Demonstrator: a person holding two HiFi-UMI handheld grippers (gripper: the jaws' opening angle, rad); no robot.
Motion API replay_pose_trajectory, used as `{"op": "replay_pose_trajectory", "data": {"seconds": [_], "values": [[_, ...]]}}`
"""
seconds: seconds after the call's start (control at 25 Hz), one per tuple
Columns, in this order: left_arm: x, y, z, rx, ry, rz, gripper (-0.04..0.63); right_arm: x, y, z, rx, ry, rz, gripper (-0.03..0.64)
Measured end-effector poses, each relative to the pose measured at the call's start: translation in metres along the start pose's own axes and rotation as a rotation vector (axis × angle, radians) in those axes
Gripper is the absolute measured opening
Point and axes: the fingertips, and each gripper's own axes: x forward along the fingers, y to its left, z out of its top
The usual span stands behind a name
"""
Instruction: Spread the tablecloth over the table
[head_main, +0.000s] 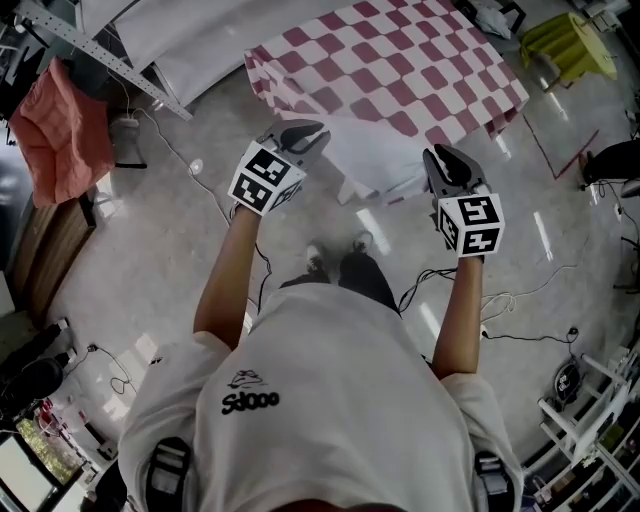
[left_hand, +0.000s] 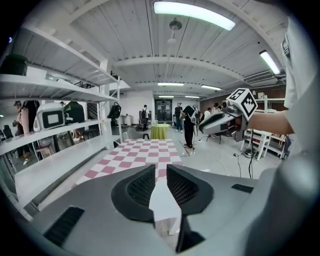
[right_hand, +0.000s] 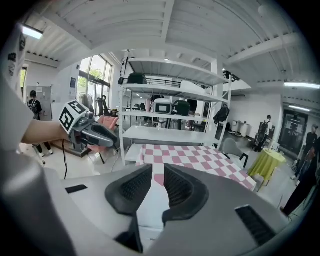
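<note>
Tablecloth (head_main: 400, 70), red-and-white check: lies over the tabletop ahead of you, and the tabletop itself is hidden beneath it. Its near edge (head_main: 375, 165) shows white and sits at your two grippers.

Left gripper (head_main: 305, 135): jaws slightly apart, with the white edge lying in the gap and the pads not pinching it.

Right gripper (head_main: 440, 158): likewise parted, the gap a little wider, with white cloth between the jaws and not clamped.

Hazards, as judged:
- Snag: if you draw back while the ribbed pads catch the fabric, you will drag the whole cloth toward you and skew it.
- Slide: an unheld near edge with too much overhang may pull the cloth down to the floor (head_main: 150, 230), among the cables (head_main: 190, 165).
- Fold: the white strip may be the edge turned over, so check before leaving it.
</note>
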Motion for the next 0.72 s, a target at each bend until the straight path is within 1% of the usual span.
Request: {"op": "replay_pose_trajectory", "data": {"seconds": [0.04,0.2,0.32,0.36,0.56,0.64,0.72], "values": [[0.010,0.001,-0.005,0.004,0.028,-0.012,0.100,0.009,-0.006,-0.007,-0.001,0.019,0.016,0.103],[0.048,0.001,-0.033,0.045,0.168,-0.072,0.189,0.047,-0.023,-0.037,-0.013,0.105,0.113,0.154],[0.077,0.001,-0.053,0.023,0.284,-0.149,0.271,0.076,-0.036,-0.063,-0.024,0.178,0.201,0.186],[0.086,0.002,-0.059,0.010,0.315,-0.167,0.285,0.085,-0.041,-0.072,-0.031,0.203,0.228,0.192],[0.132,0.019,-0.085,-0.037,0.409,-0.195,0.295,0.123,-0.062,-0.114,-0.059,0.301,0.318,0.196],[0.150,0.023,-0.094,-0.038,0.430,-0.216,0.295,0.134,-0.069,-0.133,-0.061,0.337,0.341,0.196],[0.166,0.025,-0.104,-0.022,0.456,-0.252,0.295,0.143,-0.077,-0.153,-0.061,0.375,0.357,0.196]]}}
